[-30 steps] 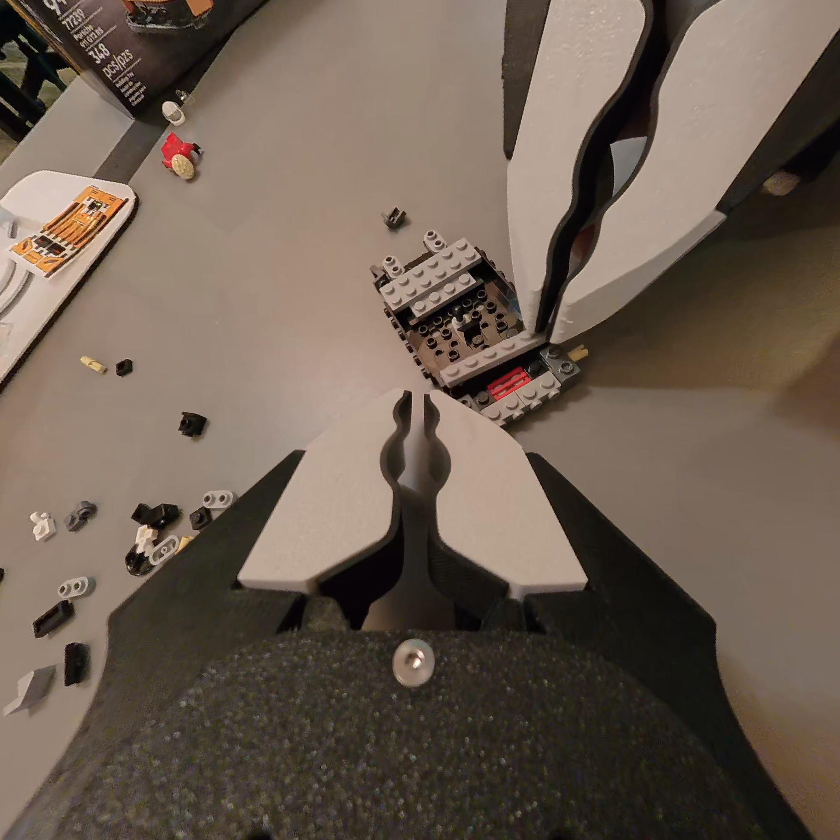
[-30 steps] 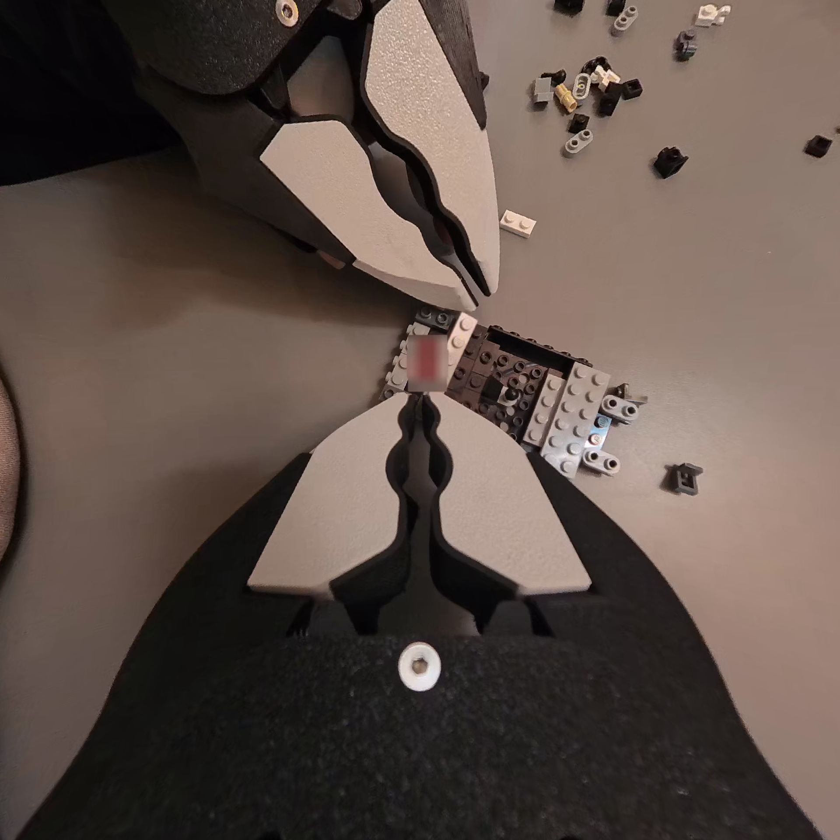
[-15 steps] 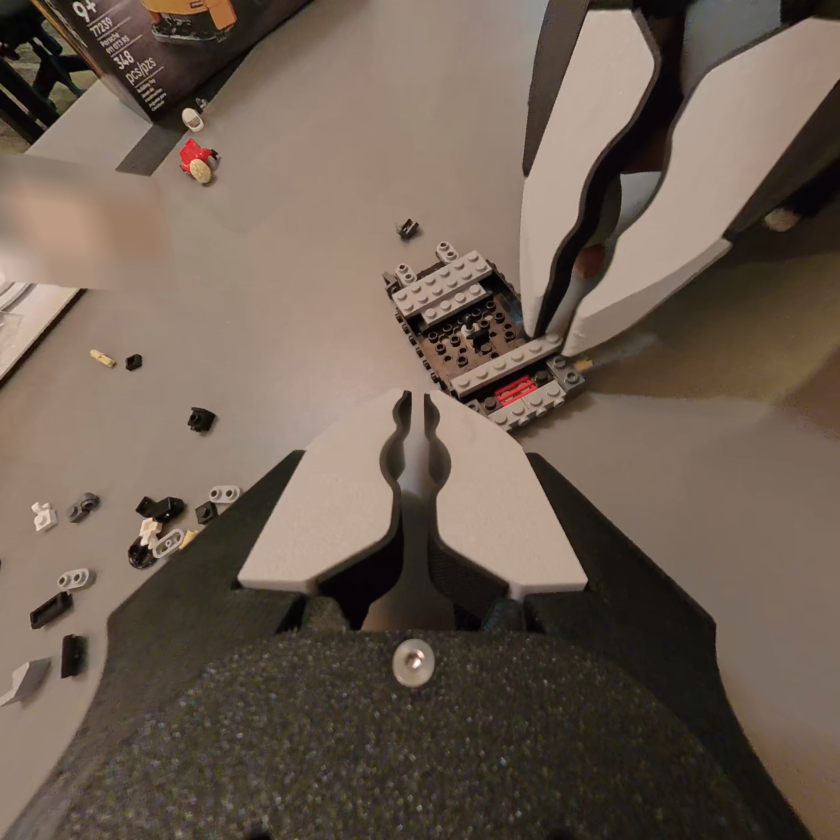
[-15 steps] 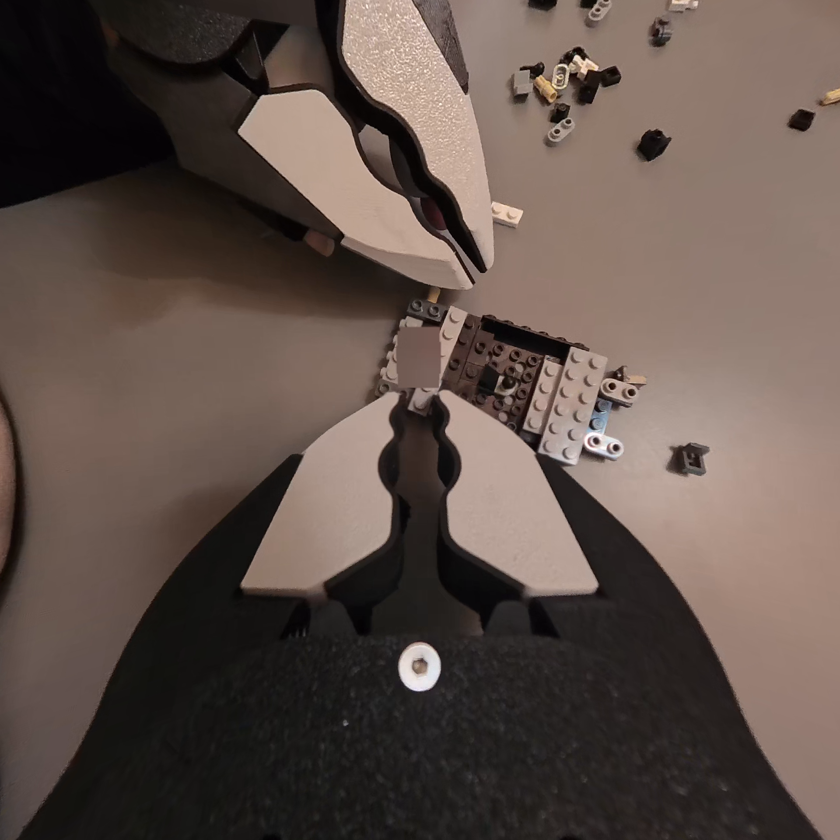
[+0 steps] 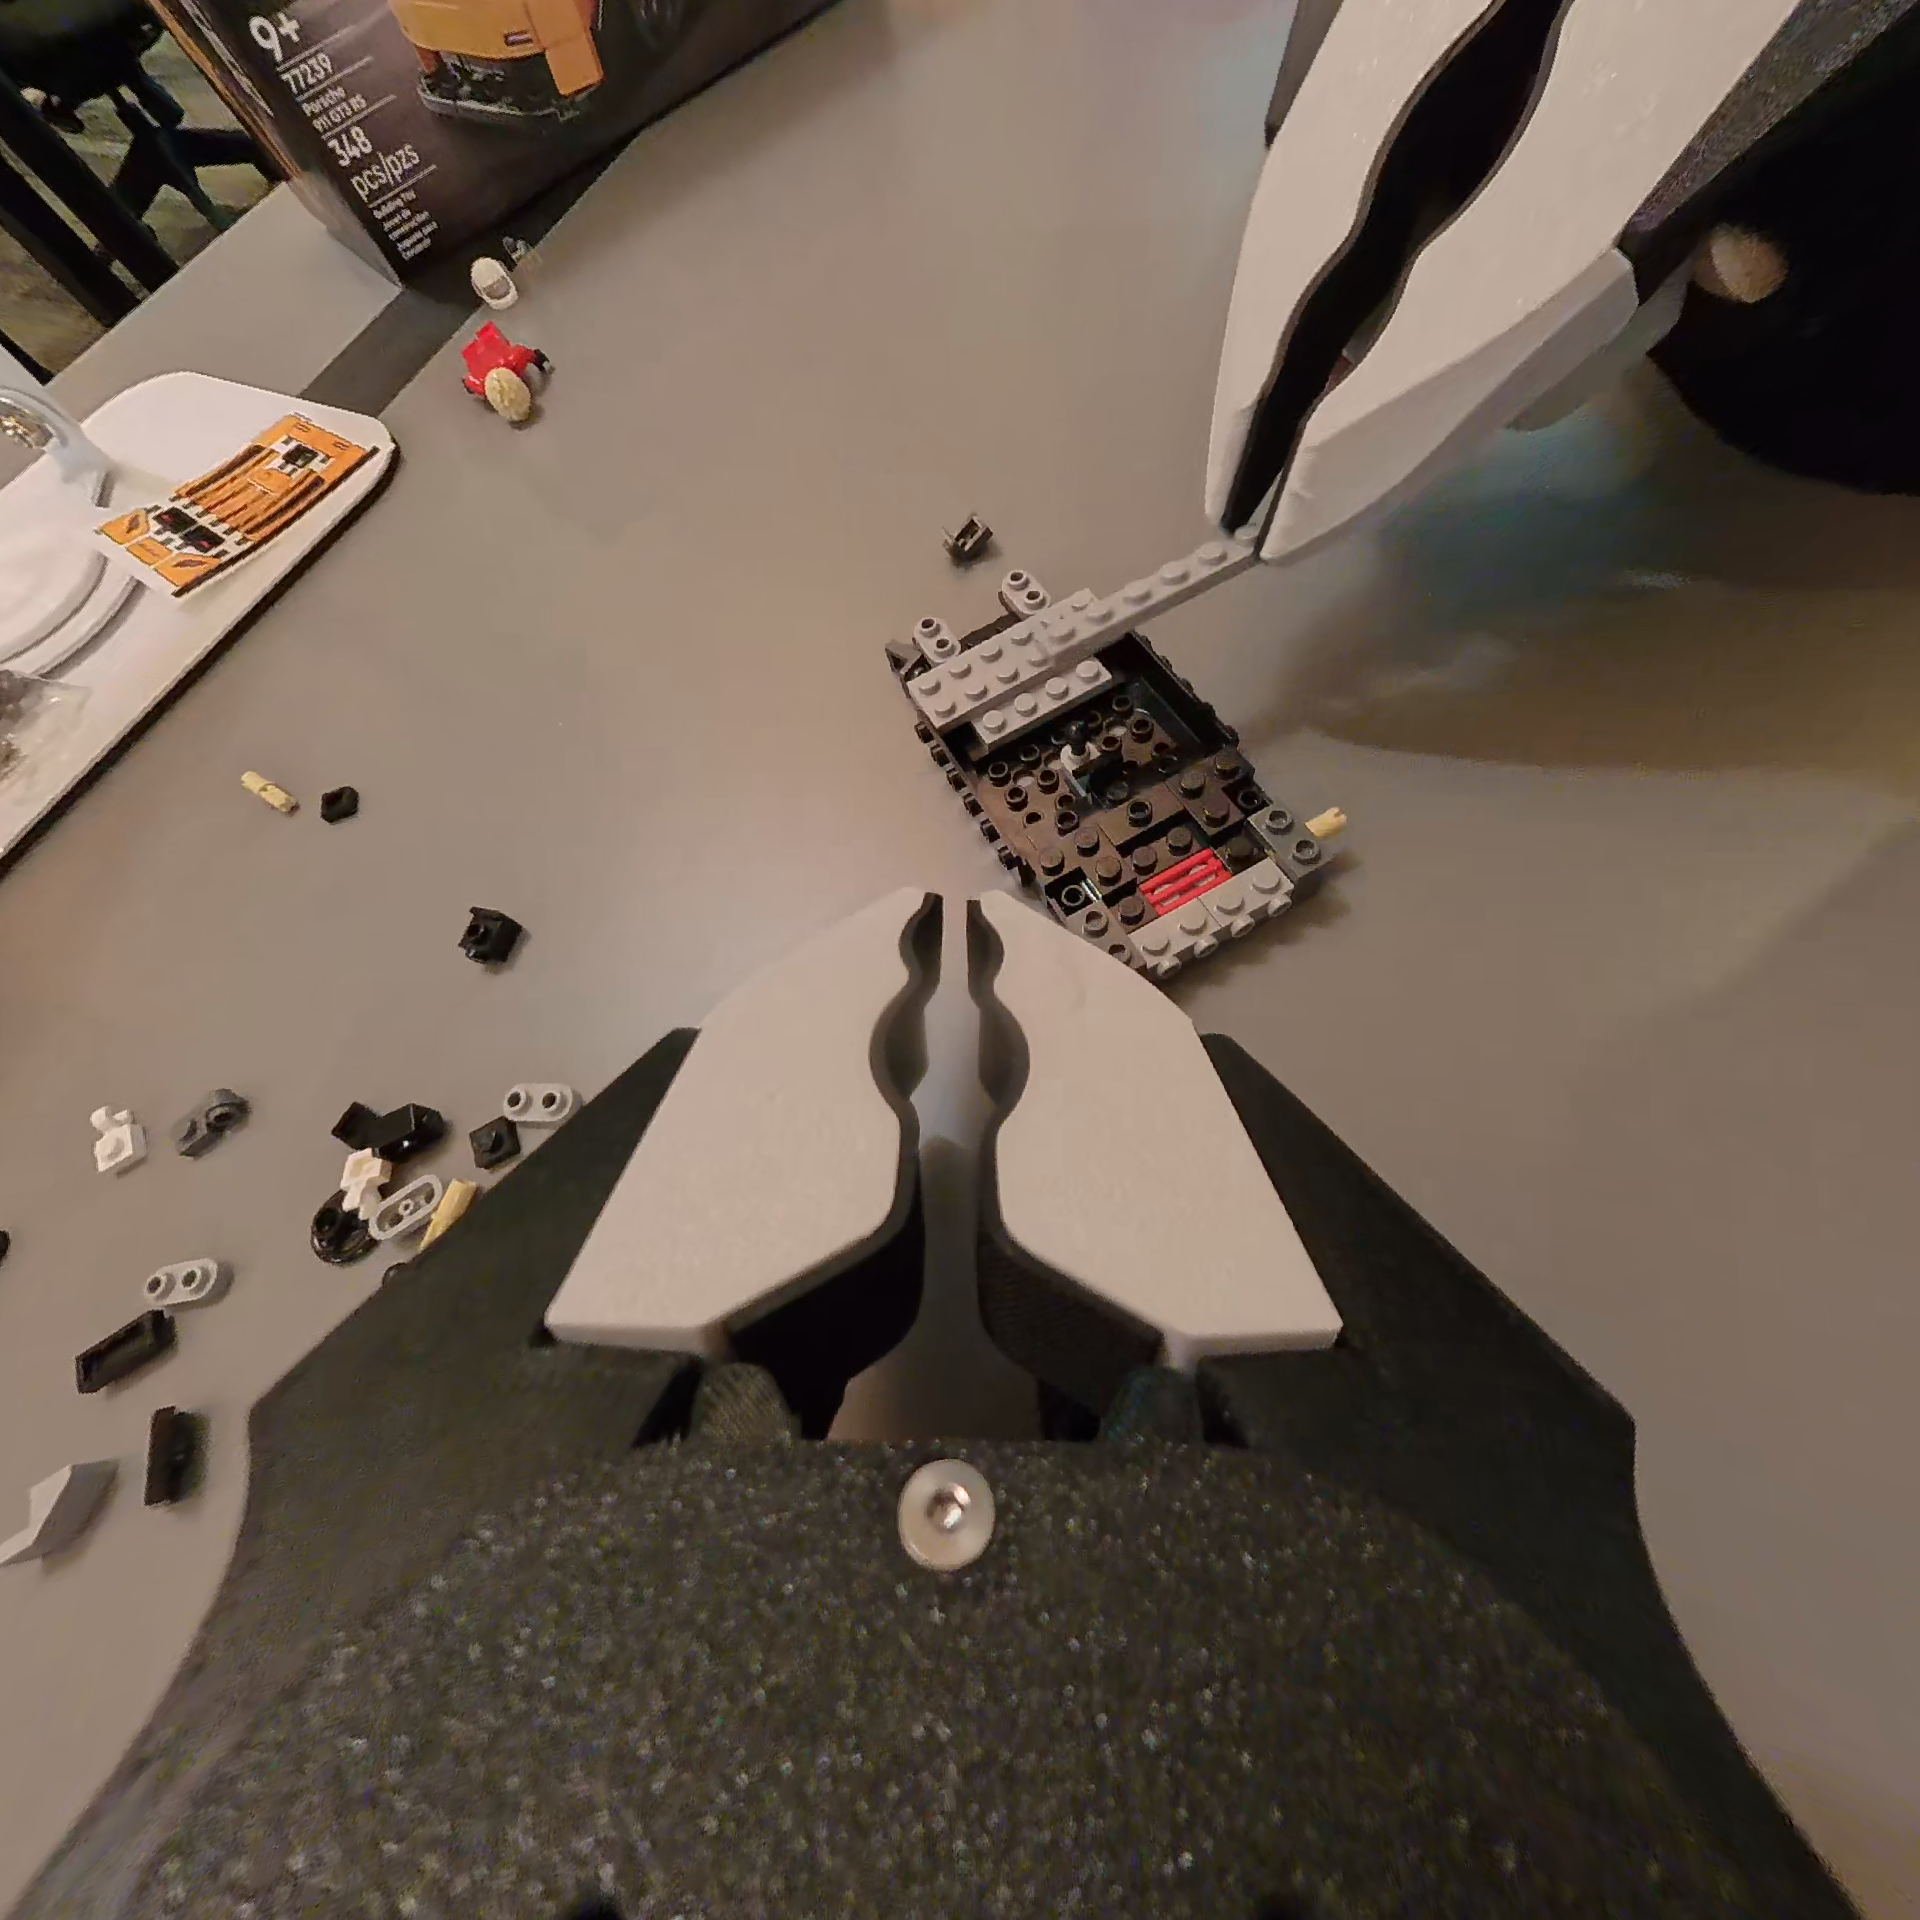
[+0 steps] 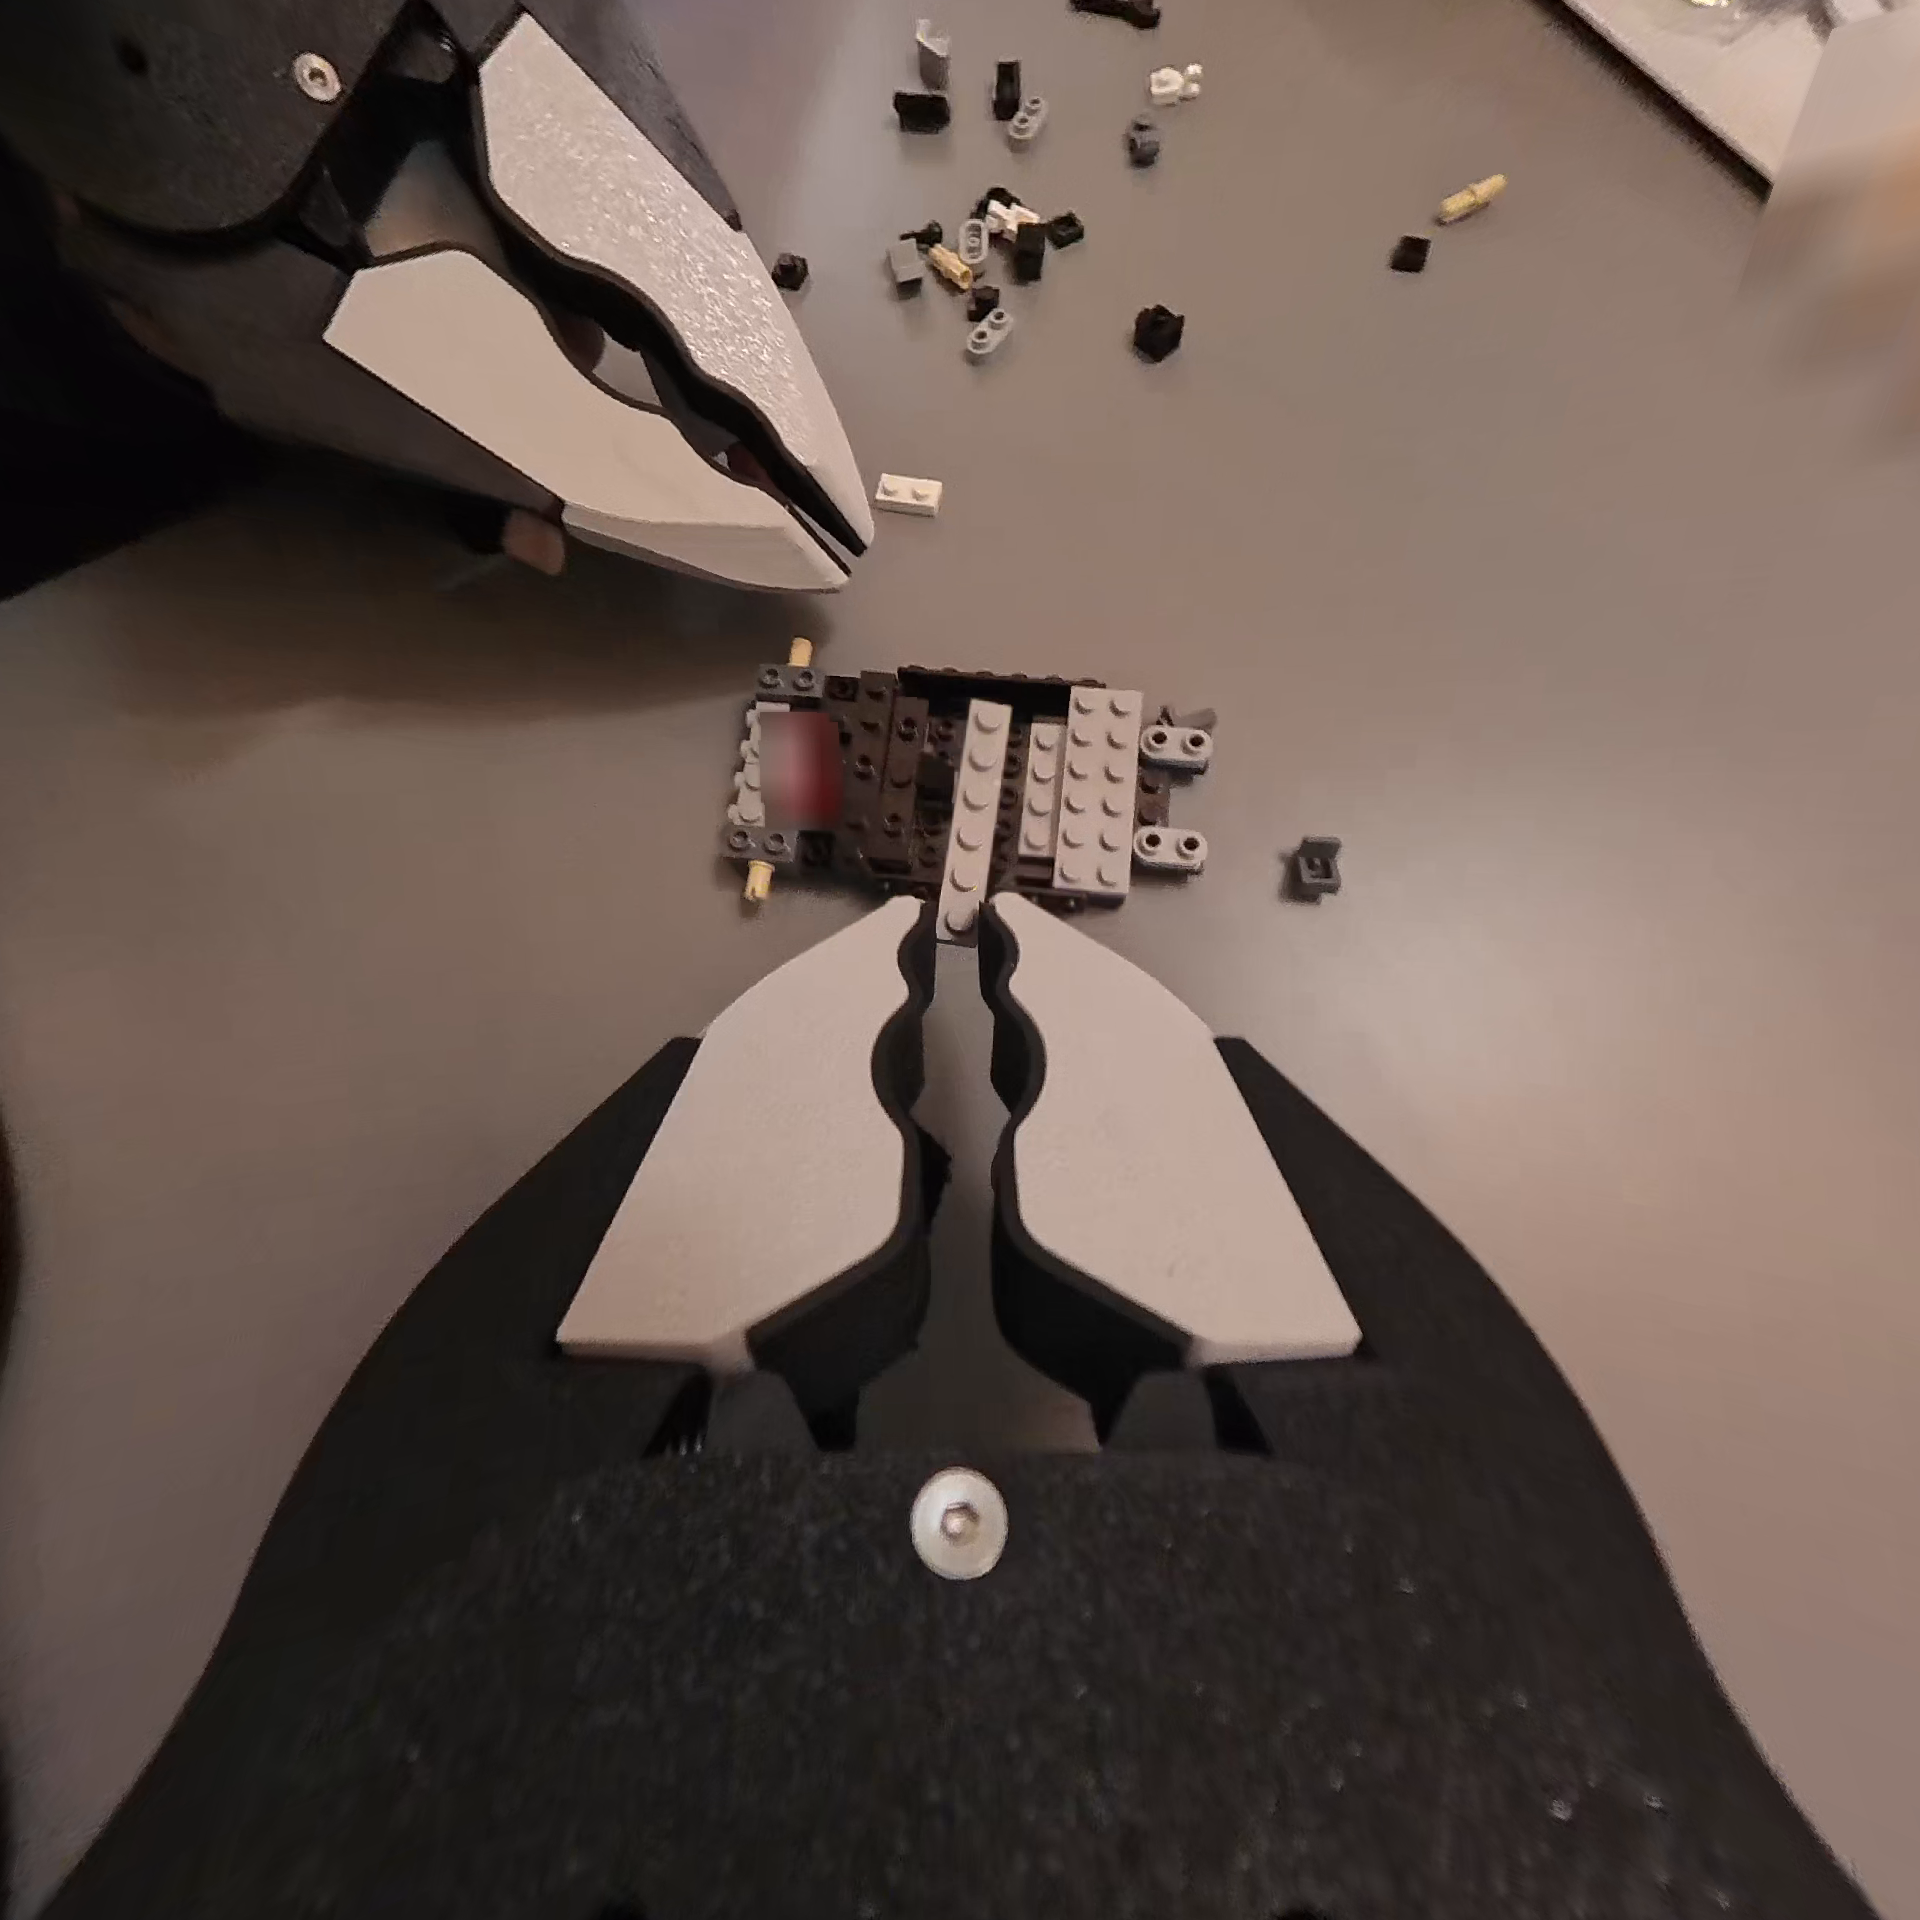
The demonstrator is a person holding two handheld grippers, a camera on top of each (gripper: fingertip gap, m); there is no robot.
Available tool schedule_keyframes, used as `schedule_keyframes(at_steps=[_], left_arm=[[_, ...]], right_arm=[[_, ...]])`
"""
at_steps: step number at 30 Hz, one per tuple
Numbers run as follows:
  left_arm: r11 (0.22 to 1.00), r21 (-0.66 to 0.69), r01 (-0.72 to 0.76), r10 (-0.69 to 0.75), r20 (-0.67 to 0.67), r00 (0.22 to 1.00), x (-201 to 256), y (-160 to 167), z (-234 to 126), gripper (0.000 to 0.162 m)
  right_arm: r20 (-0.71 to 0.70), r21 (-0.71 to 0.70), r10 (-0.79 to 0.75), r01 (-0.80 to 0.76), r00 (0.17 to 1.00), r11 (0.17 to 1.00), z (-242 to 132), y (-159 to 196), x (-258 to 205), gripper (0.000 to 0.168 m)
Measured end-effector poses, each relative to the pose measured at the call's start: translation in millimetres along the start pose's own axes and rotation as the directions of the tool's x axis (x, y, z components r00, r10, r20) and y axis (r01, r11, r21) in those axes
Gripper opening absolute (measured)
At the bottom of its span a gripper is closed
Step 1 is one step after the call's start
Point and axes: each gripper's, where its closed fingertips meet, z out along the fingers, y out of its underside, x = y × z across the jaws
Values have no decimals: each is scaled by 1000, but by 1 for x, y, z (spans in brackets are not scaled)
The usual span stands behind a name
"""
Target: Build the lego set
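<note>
Placing step: right tool clamped on one end of a long grey plate, now lifted off the front of the car base on the desk and held over its rear; next, line up studs and press; left tool nearly together, empty, just beside the base's front.

I see the long light-grey studded plastic plate with a smooth, faintly glossy face, above the black-and-grey plastic car base on the matt grey table. My right gripper has grainy matt grey fingers on a rough, speckled black body with a shiny metal screw. Near the table's far left corner I see a glossy printed cardboard box.
</note>
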Motion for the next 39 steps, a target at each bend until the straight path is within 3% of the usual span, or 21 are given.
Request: schedule_keyframes(at_steps=[39], left_arm=[[1000,-5,-7,7,-5,1000,2,1,-1,3]], right_arm=[[46,-48,-24,27,999,998,29,1,-32,7]])
